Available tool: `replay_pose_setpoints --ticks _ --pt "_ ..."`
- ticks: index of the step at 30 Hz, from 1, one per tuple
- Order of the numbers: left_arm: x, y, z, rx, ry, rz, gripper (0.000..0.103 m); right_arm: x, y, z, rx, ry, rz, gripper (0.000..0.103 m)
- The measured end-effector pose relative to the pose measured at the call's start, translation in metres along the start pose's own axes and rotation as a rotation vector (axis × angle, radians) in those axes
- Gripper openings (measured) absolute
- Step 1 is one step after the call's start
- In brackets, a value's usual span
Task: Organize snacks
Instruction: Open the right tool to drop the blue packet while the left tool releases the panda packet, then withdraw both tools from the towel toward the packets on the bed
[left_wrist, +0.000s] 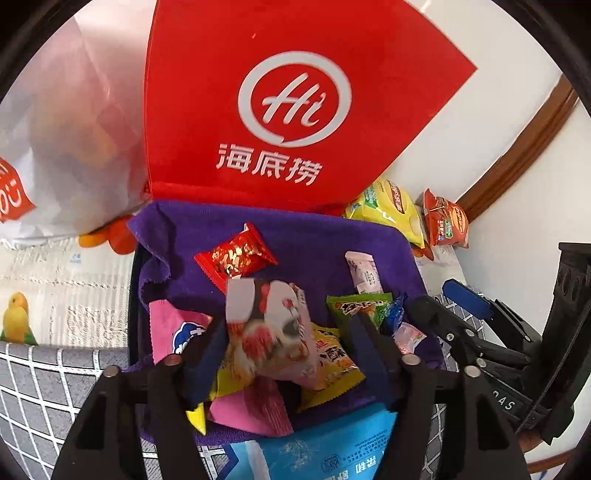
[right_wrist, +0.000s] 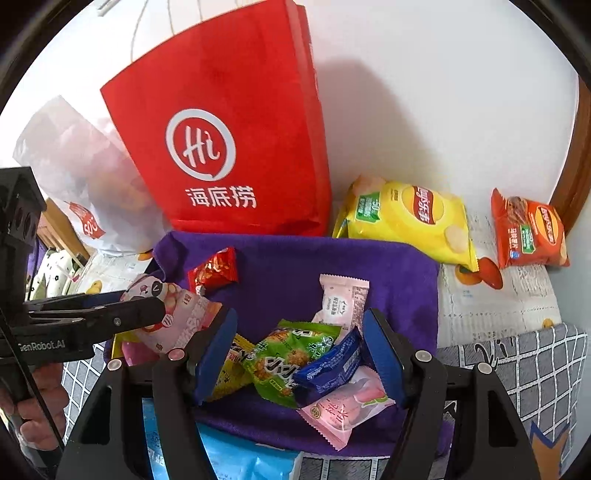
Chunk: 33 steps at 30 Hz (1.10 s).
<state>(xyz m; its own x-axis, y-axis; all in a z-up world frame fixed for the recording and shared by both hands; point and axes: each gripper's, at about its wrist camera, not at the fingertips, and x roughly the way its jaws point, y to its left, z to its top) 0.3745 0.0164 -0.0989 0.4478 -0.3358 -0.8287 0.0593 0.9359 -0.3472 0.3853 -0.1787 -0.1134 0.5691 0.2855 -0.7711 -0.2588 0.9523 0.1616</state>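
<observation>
Two grippers hang over a purple cloth with snacks on it. The left gripper has its jaws apart, and a pink panda packet sits between them, blurry; I cannot tell if the pads touch it. The right gripper has its jaws apart too, and no pad presses on anything. Right under it lie a green packet, a dark blue packet and a pale pink packet, all in a little heap. A white and pink bar lies just past them, and a shiny red packet sits farther back on the cloth. A tall red bag with white letters stands behind the cloth, against the wall. A white plastic bag leans beside it. A yellow chip bag and an orange chip bag lie off the cloth, on the counter to the right. A light blue packet lies at the near edge.
</observation>
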Motion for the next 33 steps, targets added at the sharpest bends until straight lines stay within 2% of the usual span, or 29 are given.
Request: replay_pose_setpoints --ticks 6,15,18,21,24,27,33 --pt "-0.019 -0.003 0.002 -0.002 -0.031 0.013 0.073 -0.013 0.007 0.001 -0.010 -0.030 -0.005 0.070" --pt "-0.047 -0.013 -0.001 0.017 -0.065 -0.012 0.075 -0.059 0.017 -0.008 -0.002 -0.145 -0.065 0.070" --pt "-0.054 -0.021 -0.005 0.029 -0.064 -0.018 0.075 -0.071 0.020 -0.022 -0.017 -0.132 -0.111 0.070" --pt "-0.065 -0.029 -0.010 0.050 -0.073 -0.015 0.075 -0.083 0.022 -0.039 -0.011 -0.102 -0.119 0.070" --pt "-0.079 -0.042 -0.017 0.093 -0.099 0.011 0.075 -0.097 0.023 -0.059 0.015 -0.078 -0.103 0.070" --pt "-0.091 -0.054 -0.026 0.116 -0.116 -0.003 0.075 -0.110 0.025 -0.077 0.042 -0.056 -0.080 0.070" --pt "-0.105 -0.064 -0.056 0.144 -0.091 0.019 0.075 -0.133 0.033 -0.114 0.049 -0.060 -0.058 0.070"
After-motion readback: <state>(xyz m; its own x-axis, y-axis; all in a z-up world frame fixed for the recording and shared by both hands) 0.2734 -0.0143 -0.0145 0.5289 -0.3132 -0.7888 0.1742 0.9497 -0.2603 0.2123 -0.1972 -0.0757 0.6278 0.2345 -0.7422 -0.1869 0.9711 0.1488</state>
